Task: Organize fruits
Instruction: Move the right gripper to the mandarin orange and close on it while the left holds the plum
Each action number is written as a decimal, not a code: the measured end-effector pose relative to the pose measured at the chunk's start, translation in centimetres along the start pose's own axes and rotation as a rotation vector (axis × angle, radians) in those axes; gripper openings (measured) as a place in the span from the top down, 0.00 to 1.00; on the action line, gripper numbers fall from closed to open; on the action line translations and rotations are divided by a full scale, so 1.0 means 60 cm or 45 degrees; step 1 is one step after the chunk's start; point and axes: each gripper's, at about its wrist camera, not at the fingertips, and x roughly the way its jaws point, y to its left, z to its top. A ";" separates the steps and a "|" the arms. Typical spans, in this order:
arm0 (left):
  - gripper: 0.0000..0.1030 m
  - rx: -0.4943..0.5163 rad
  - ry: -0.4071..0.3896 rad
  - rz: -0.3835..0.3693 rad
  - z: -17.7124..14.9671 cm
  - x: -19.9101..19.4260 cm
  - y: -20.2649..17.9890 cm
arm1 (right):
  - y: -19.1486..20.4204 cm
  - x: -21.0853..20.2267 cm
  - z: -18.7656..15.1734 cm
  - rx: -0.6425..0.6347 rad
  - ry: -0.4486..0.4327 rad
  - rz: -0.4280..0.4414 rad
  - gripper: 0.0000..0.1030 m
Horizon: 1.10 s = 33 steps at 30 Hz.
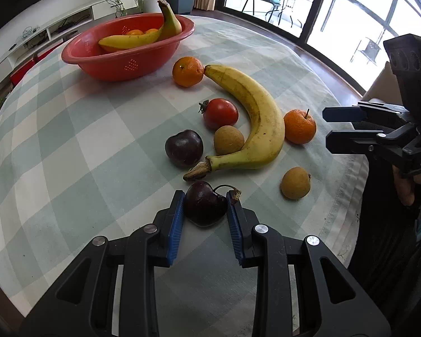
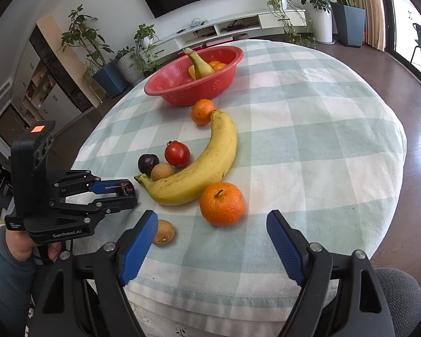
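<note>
two fingers tight — dark cherry

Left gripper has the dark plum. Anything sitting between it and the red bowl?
Yes. The left gripper is shut on the dark plum, and the straight line to the red bowl crosses a second plum, with the tomato and banana just right of it. Carried above them, nothing visible blocks the way.

Both cameras look steeply down over their own fingers at the red bowl on the checked table. The left wrist view sits low and near, the bowl ahead to its left. The right wrist view looks from farther back, with the bowl straight ahead; both share the bowl and fruit before it.
</note>
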 end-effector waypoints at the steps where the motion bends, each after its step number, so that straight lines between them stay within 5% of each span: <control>1: 0.73 -0.008 -0.009 -0.003 -0.001 -0.003 0.001 | 0.000 0.005 0.003 -0.011 0.017 -0.014 0.24; 19: 0.73 -0.097 -0.097 -0.020 -0.025 -0.047 0.000 | 0.018 0.057 0.022 -0.170 0.109 -0.135 0.43; 23: 0.73 -0.101 -0.106 -0.023 -0.026 -0.050 -0.002 | 0.022 0.059 0.022 -0.196 0.106 -0.166 0.58; 33: 0.73 -0.116 -0.114 -0.022 -0.023 -0.055 -0.004 | 0.023 0.055 0.023 -0.184 0.099 -0.150 0.59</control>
